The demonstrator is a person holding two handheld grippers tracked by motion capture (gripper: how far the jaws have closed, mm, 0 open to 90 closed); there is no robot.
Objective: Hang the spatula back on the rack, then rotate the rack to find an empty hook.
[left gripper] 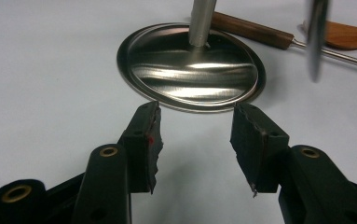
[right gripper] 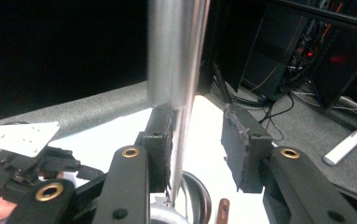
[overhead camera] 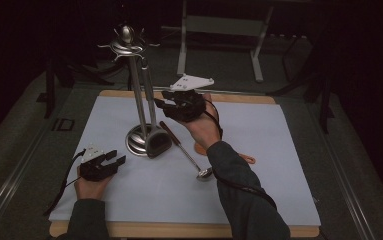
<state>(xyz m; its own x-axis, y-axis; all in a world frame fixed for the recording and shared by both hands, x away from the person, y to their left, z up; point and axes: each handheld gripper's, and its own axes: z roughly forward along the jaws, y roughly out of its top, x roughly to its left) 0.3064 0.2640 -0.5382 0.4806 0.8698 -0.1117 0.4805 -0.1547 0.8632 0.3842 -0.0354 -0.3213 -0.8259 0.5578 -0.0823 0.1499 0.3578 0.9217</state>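
A steel utensil stand with hooks on top rises from a round base on the pale mat. A utensil with a metal handle and a dark head hangs from it. My right gripper is open at mid-height, and that handle runs between its jaws, close against the left pad; in its own view the right gripper holds nothing. My left gripper stands open low on the mat, just in front of the base, its jaws holding nothing.
A ladle with a wooden handle lies on the mat right of the base, also seen as the brown handle. An orange wooden spatula lies beyond it, partly under the right forearm. The mat sits on a wooden board.
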